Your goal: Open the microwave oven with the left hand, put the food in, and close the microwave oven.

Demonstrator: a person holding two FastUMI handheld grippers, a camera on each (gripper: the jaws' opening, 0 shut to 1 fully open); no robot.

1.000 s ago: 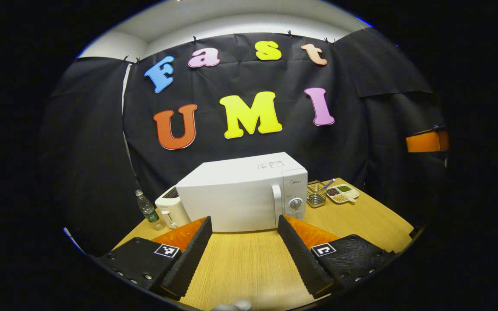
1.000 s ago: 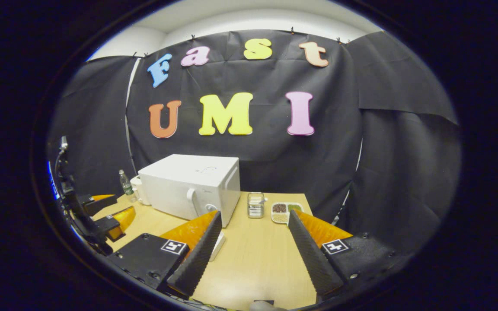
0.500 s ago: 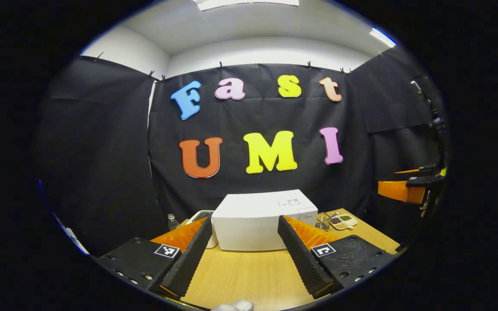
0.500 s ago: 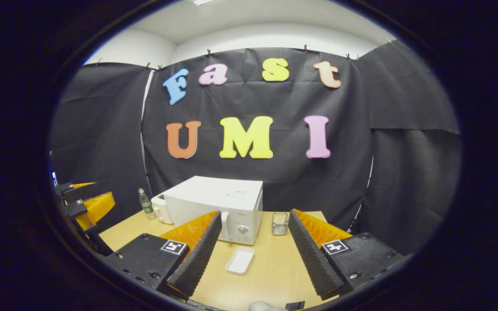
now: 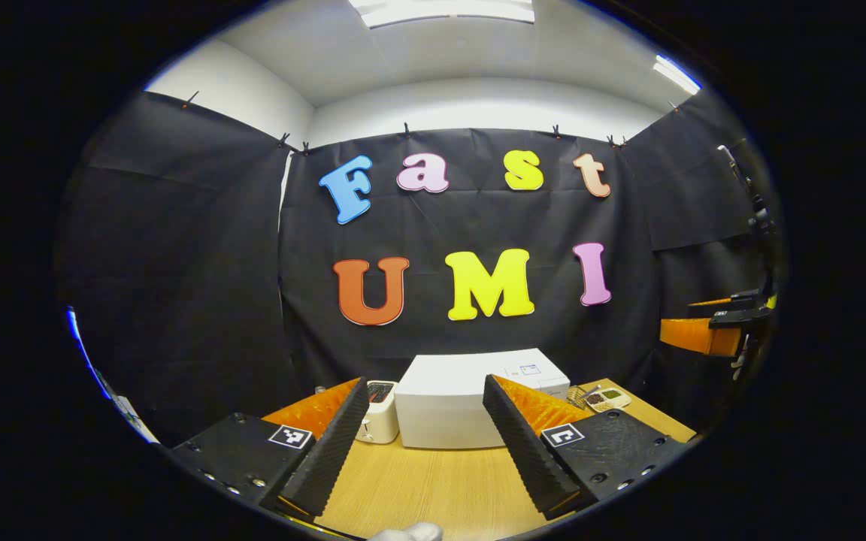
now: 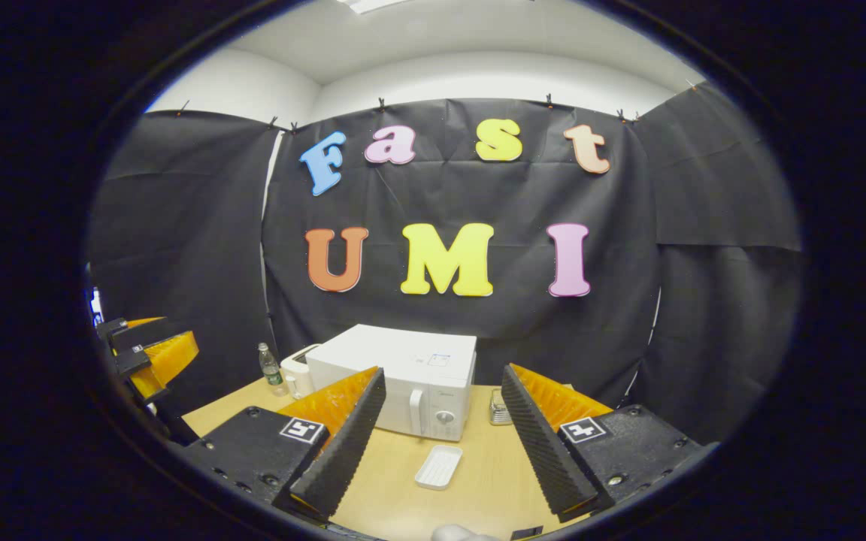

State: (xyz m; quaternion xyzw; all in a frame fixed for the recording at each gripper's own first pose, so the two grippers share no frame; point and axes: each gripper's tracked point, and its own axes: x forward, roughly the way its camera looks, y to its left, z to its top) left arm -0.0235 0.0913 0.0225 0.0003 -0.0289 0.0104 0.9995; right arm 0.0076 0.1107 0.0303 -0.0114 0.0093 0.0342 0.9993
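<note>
**Nothing started: microwave shut, food on the worktop**

The microwave (image 6: 403,379) stood toward the back of the worktop (image 6: 478,481), its door closed and the handle (image 6: 416,411) untouched. From my left side I saw mostly its plain flank (image 5: 444,409); from my right I had the door, handle and dial face-on. The white tray (image 6: 438,466) lay on the worktop just in front of the door, apart from it; I took it for the food's dish, though I could not tell what, if anything, was in it.

My left tongs (image 5: 422,443) were spread apart and held nothing, well short of the microwave. My right tongs (image 6: 440,443) were likewise apart and empty, above the near part of the worktop with the tray between their lines of sight. Each pair also showed at the edge of the other's view, raised off the worktop.

So, as I judged it, all three steps were left: pull the door with the left, carry the tray in, shut the door.

Around the microwave stood a toaster (image 5: 379,421) just beside its far side, a bottle (image 6: 271,370) beyond that, and on the other side a wire basket (image 6: 498,408) and a divided dish (image 5: 607,398).
</note>
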